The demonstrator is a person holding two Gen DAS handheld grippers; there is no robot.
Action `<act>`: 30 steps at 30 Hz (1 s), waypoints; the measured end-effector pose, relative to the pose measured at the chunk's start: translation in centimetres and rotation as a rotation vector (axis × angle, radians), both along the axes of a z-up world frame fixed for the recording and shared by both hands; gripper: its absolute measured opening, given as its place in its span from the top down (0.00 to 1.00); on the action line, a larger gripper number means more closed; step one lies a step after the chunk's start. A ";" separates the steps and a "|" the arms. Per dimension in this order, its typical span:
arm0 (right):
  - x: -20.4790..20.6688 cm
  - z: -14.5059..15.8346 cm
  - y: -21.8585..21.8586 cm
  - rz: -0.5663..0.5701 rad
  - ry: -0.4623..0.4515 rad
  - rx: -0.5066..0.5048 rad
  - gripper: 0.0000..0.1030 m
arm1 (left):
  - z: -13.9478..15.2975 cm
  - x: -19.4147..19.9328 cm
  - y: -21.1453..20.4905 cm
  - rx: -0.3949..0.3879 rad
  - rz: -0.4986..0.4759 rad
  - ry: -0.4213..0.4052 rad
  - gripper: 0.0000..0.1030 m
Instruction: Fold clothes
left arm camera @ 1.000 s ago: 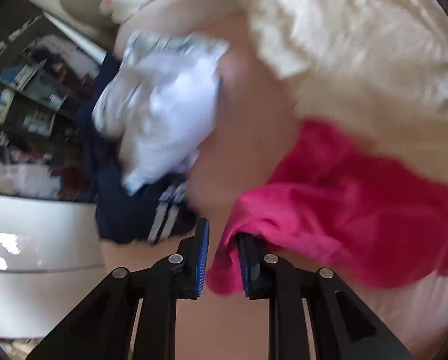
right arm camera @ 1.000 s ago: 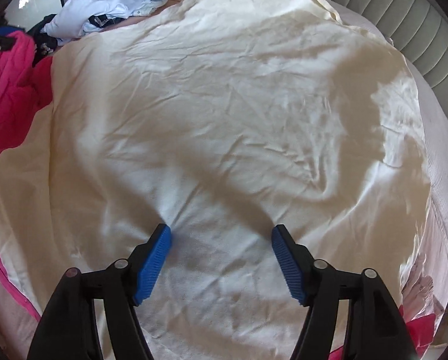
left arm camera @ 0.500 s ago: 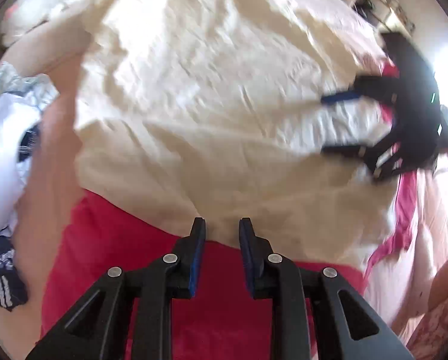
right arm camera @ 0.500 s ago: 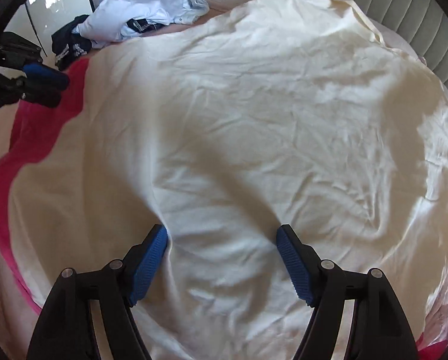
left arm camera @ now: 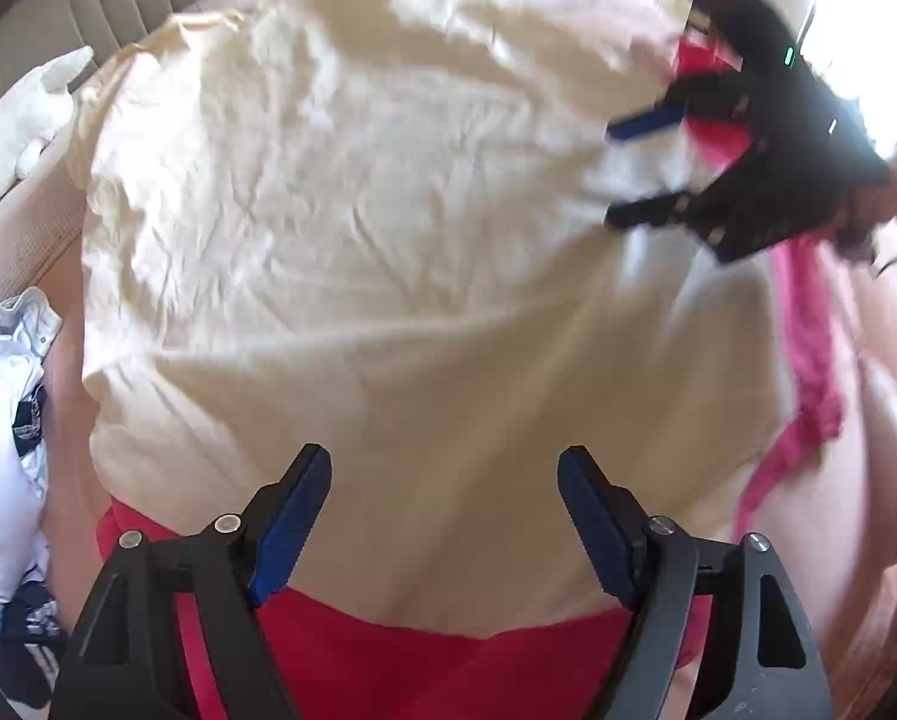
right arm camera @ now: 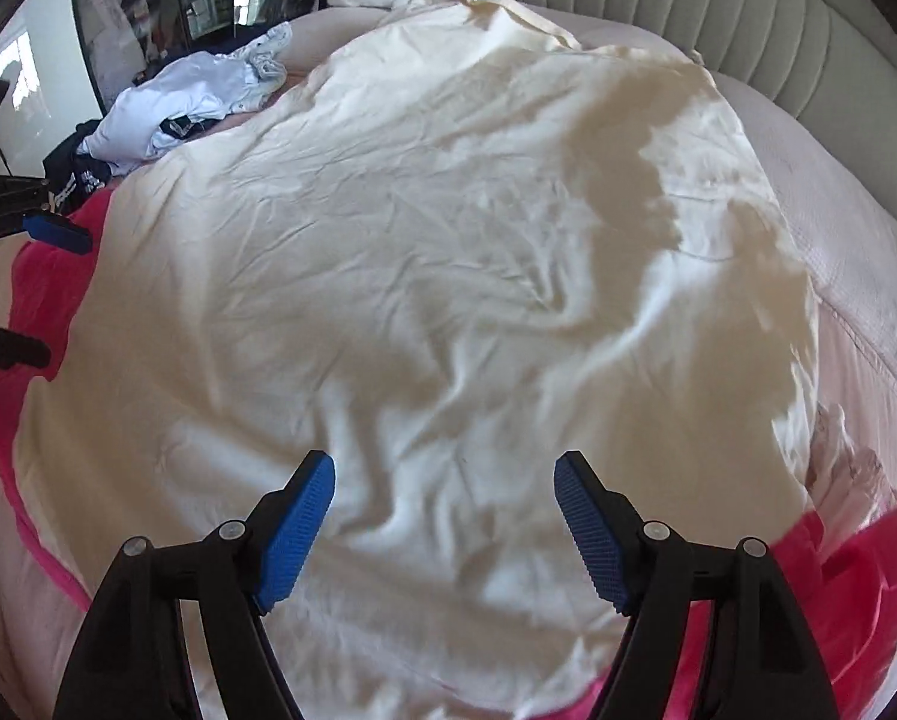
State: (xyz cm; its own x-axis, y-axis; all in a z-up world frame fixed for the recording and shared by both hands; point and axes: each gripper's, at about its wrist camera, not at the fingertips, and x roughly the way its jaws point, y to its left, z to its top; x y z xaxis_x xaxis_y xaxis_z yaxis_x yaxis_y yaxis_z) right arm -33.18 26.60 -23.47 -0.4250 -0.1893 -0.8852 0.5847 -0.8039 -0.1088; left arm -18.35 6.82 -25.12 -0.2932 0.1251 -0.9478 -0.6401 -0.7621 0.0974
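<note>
My left tool (left arm camera: 444, 516) is opening, nothing gripped, over the cream garment's (left arm camera: 358, 240) near hem. My right tool (right arm camera: 444, 525) hangs released above its middle. The garment is spread flat, presumably for folding.

No readable text, label, brand or number in either view. Dark navy garment (right arm camera: 79, 177), far to the left of the right gripper (right arm camera: 444, 531), carries white print; too small and creased to make out letters. Same garment at the left edge of the left wrist view shows white stripes and a pale printed patch (left arm camera: 28, 420), left of the left gripper (left arm camera: 444, 525); illegible. Shelf items (right arm camera: 208, 0) far ahead-left: blurred, nothing legible.
</note>
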 end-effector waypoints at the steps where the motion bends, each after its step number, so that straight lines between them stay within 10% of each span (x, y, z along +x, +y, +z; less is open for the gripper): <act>1: 0.1 -0.2 0.3 0.009 0.003 0.003 0.27 | -1.5 0.7 -0.5 -0.112 -0.001 -0.005 0.21; 6: 3.0 -0.1 7.5 -0.122 -0.025 0.014 0.25 | 1.5 5.5 -9.8 0.087 0.329 -0.109 0.26; 13: 3.4 1.9 4.8 0.101 -0.158 -0.229 0.26 | 2.7 9.7 -3.5 0.339 0.186 -0.284 0.41; 23: 0.4 3.5 2.0 -0.019 -0.055 -0.220 0.26 | 4.5 9.3 -4.8 0.380 0.082 -0.358 0.58; 27: 1.2 2.1 5.7 -0.048 -0.163 -0.264 0.27 | 1.0 9.7 -2.0 0.294 -0.013 -0.456 0.58; 30: 1.9 1.3 6.8 -0.102 -0.189 -0.285 0.57 | 0.0 8.1 -1.5 0.313 0.091 -0.408 0.60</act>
